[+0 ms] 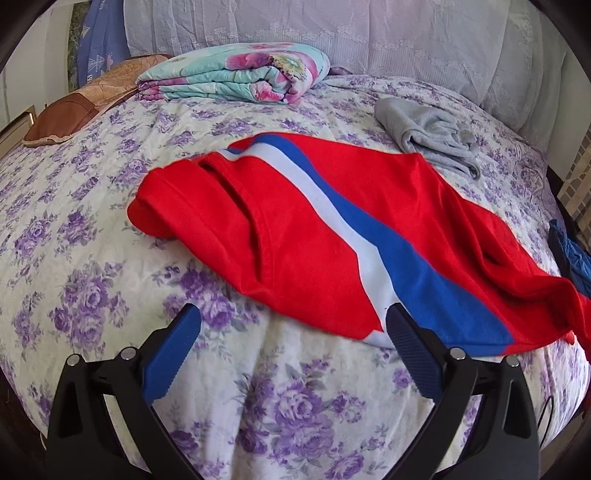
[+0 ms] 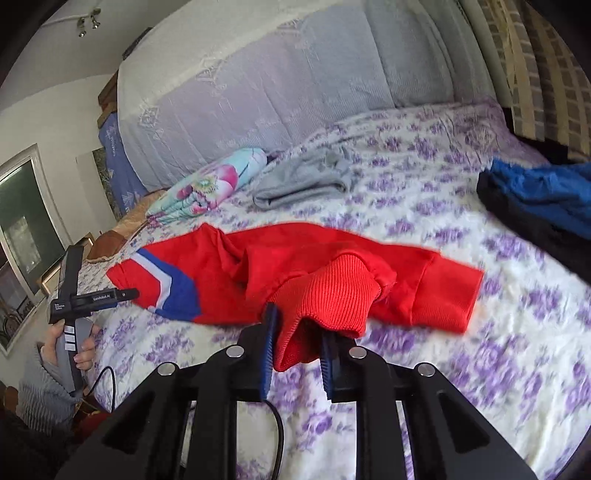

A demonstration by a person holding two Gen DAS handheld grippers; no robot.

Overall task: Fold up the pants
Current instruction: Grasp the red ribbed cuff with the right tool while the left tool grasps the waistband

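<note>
Red pants (image 1: 303, 236) with a white and blue side stripe lie across the floral bed sheet (image 1: 280, 391). My left gripper (image 1: 291, 325) is open and empty, just above the sheet at the near edge of the pants, its right finger beside the striped hem. In the right wrist view the pants (image 2: 229, 273) stretch leftward. My right gripper (image 2: 297, 332) is shut on a ribbed red cuff (image 2: 332, 295) and holds it lifted off the bed. The other cuff (image 2: 443, 295) lies flat to the right. The left gripper's handle (image 2: 70, 295) shows at the left, held by a hand.
A folded floral quilt (image 1: 236, 77) and a brown pillow (image 1: 81, 107) sit at the head of the bed. A folded grey garment (image 1: 428, 133) lies behind the pants. A blue and black garment (image 2: 543, 199) lies at the right edge. A padded headboard (image 1: 332, 33) is behind.
</note>
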